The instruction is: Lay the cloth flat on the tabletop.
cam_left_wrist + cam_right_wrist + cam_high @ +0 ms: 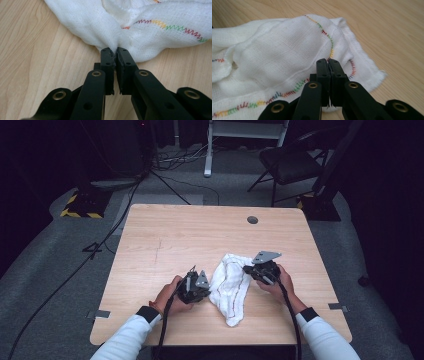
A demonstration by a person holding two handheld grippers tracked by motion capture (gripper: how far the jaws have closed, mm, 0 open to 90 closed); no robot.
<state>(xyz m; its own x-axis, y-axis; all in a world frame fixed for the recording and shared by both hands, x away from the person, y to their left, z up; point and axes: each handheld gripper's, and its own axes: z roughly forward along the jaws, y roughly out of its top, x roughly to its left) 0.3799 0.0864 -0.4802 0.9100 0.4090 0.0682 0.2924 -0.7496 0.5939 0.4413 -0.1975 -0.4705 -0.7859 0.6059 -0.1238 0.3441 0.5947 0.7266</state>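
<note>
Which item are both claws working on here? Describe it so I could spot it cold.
On the light wooden table, look at the near half, between the person's two hands. There lies a crumpled white cloth, pinched by the left claw and the right claw. Its multicoloured zigzag edge stitching sets it apart.

cloth (231, 287) on table (165, 245), between both hand-held grippers
</note>
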